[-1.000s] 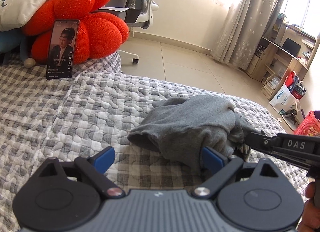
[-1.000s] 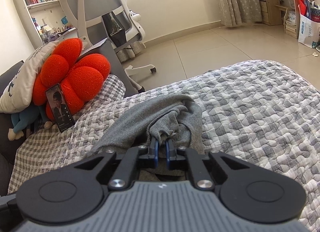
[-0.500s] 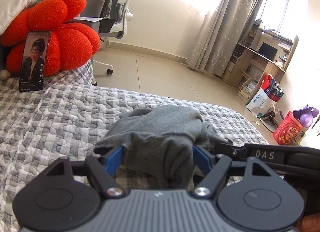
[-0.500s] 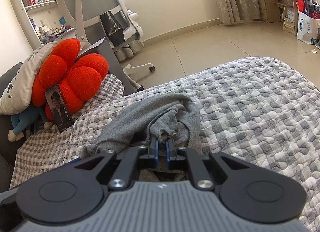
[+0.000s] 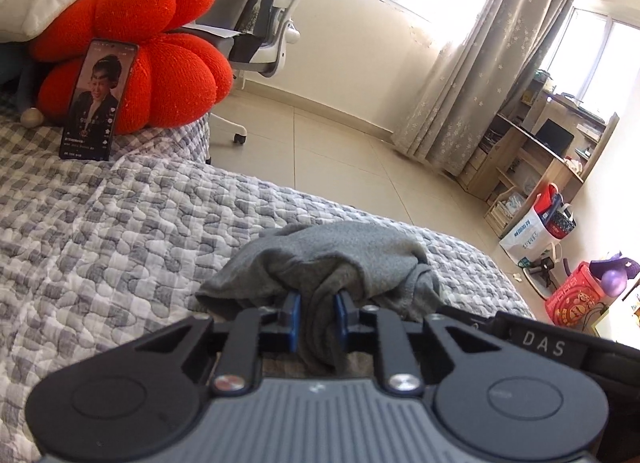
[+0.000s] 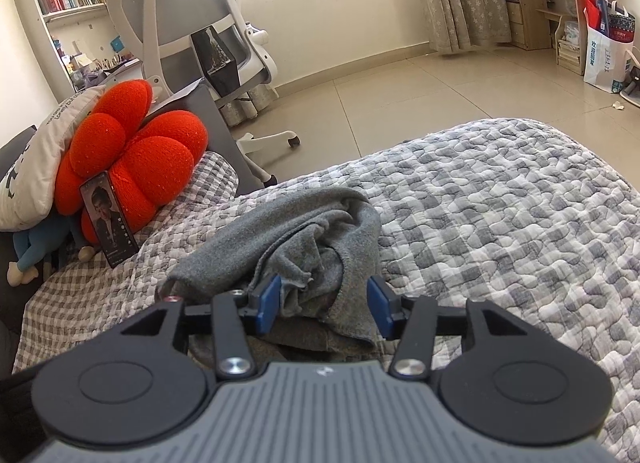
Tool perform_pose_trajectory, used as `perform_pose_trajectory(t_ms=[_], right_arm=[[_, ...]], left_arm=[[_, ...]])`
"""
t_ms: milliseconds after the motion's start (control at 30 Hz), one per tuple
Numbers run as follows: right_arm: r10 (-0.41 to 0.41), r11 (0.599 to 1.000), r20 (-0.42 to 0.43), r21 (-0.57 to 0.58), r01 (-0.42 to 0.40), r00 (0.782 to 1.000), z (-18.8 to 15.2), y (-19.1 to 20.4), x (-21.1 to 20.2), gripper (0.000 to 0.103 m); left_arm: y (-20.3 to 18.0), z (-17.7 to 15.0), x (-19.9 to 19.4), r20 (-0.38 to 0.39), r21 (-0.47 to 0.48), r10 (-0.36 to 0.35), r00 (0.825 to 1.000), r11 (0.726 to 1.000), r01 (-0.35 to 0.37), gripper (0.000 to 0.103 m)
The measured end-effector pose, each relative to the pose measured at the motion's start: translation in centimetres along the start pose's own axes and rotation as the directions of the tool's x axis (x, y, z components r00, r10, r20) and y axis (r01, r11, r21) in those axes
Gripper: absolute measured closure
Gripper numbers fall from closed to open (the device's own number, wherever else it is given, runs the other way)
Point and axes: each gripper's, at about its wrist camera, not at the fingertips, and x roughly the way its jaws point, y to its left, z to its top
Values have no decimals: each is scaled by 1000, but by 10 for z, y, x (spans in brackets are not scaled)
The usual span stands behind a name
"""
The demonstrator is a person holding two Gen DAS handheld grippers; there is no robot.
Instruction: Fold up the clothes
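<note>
Grey garment [image 5: 340,263], bunched on the checked quilt [image 5: 120,223], is pinched in a fold between the blue pads of the left gripper [image 5: 317,317], while the right gripper [image 6: 324,305] is held spread around the cloth's near edge, apparently without being pressed against it.

left gripper [image 5: 316,313] — clamped on grey garment [image 5: 340,255] | quilt [image 5: 120,223] beneath
</note>
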Motion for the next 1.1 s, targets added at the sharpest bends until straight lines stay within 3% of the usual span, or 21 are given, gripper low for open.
perform_pose_trajectory(t_ms=[167,233,367,467,567,633,700,967,1100], right_arm=[[-5,1000,-8,-8,5,1000,-1,2,2,46],[-4,1000,-8,-12,4,1000,-1,3,2,45],[28,999,4,-36,-28,1000,-2,8,-1,39],[59,997,12,-50,-58,998,-3,13,-4,38],[81,995,11,-51,-80,997,-4,16,-5,37],[90,995,12,-55,-89,996,-3,16,-5,37],[101,993,15,-63,-100,995,-3,17,-6,37],[252,961,-12,-113,-252,968,-7,32,-13,37],[327,934,-51,-135,-331,944,-12,43,-12,44]], left_arm=[[14,6,-24,121,-51,77,990,996,-71,88],[21,11,-33,162,-67,76,984,996,-66,88],[29,14,-51,232,-88,13,973,996,8,90],[26,16,-63,282,-60,-75,956,994,96,91],[17,16,-58,260,-9,-126,957,991,133,91],[17,14,-43,184,-27,-115,976,992,122,91],[21,13,-33,146,-46,-99,984,993,106,92],[36,14,-24,136,-109,-88,987,989,103,91],[39,14,-24,137,-133,-95,986,985,113,91]])
